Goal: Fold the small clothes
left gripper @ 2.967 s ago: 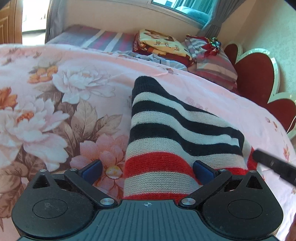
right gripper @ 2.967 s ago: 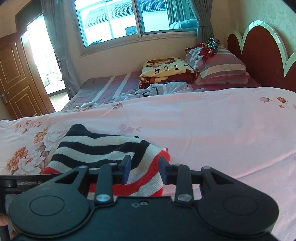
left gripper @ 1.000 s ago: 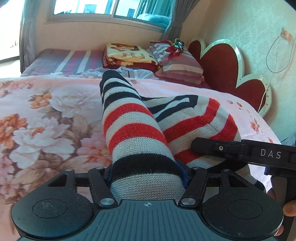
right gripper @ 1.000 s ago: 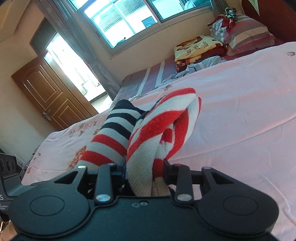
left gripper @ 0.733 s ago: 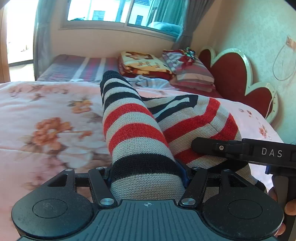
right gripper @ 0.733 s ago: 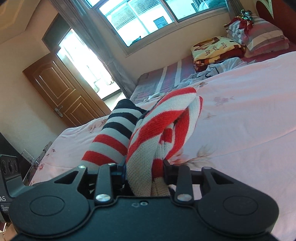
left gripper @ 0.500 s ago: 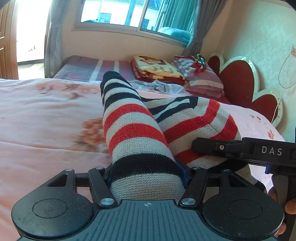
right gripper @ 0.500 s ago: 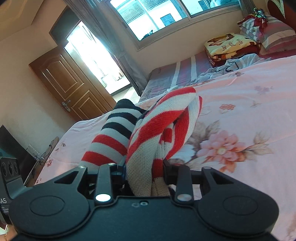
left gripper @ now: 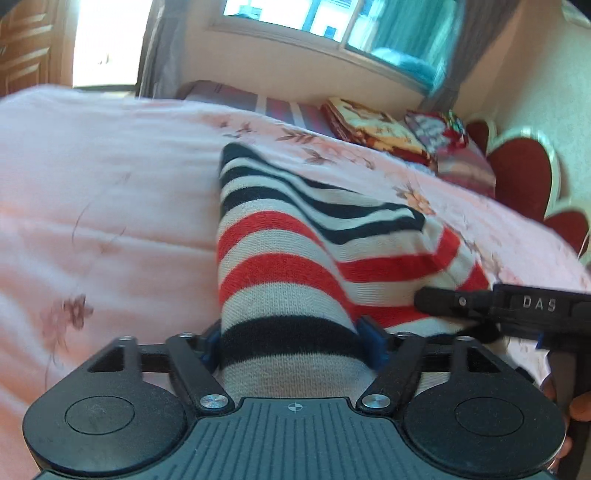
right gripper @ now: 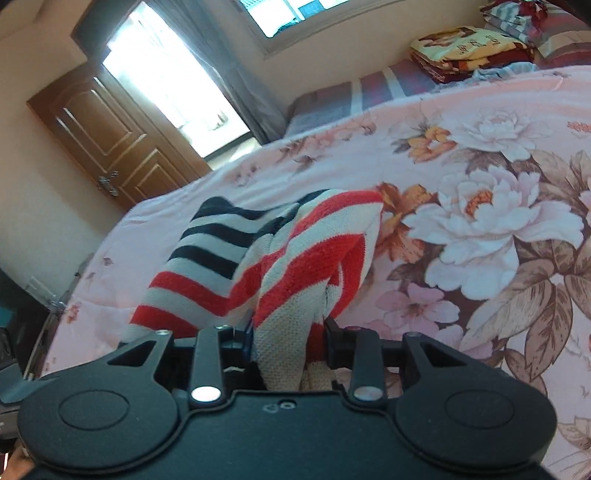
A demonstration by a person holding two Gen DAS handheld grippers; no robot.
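The striped knit garment [left gripper: 280, 258] lies bunched on the floral bedspread [right gripper: 480, 236], one end between the opening jaws of the left gripper [left gripper: 295, 343] and the other between the opening jaws of the right gripper [right gripper: 288, 339], pads apparently touching the knit.

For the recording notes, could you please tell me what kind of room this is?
Almost certainly a home bedroom: a bed under a pink floral quilt, a red scalloped headboard, and folded blankets and striped pillows stacked beneath a curtained window.
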